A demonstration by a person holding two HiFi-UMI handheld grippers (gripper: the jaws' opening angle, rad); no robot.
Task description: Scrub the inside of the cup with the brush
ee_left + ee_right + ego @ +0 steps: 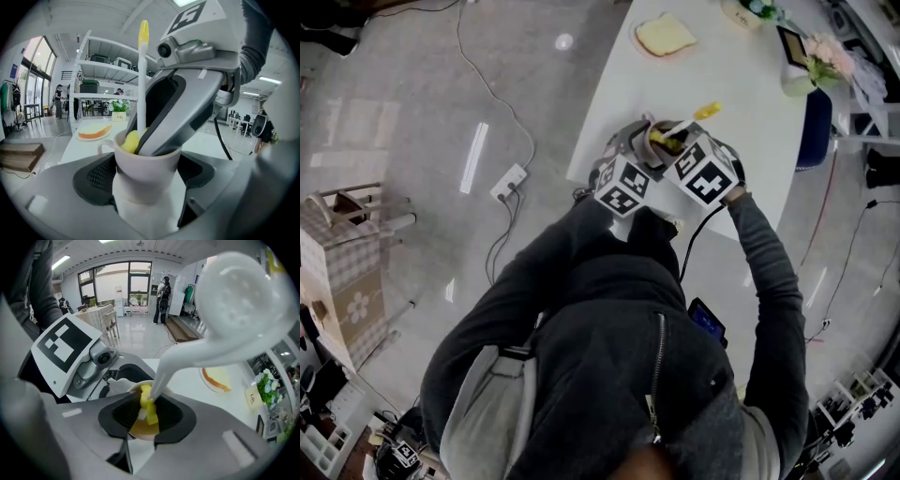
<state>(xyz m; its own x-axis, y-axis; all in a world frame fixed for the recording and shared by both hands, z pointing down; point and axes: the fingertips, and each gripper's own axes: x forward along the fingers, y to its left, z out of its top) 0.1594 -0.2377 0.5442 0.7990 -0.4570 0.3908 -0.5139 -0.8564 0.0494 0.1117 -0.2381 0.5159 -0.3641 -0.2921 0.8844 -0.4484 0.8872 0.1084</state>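
Observation:
A white cup (147, 164) sits upright between the jaws of my left gripper (147, 176), which is shut on it. A brush with a long white handle (141, 79) and a yellow sponge head (131, 140) stands inside the cup. My right gripper (147, 416) is shut on the brush, and its fingers (187, 112) reach down into the cup's mouth. From the right gripper view, the sponge head (148, 405) lies within the cup's rim (136, 386). In the head view both grippers meet over the cup (661, 141) at the near edge of the white table (741, 84).
A plate with a slice of bread (666, 37) lies farther along the table. A small potted plant (811, 66) stands at the far right edge, beside a blue chair (814, 127). A power strip (510, 182) and cables lie on the floor to the left.

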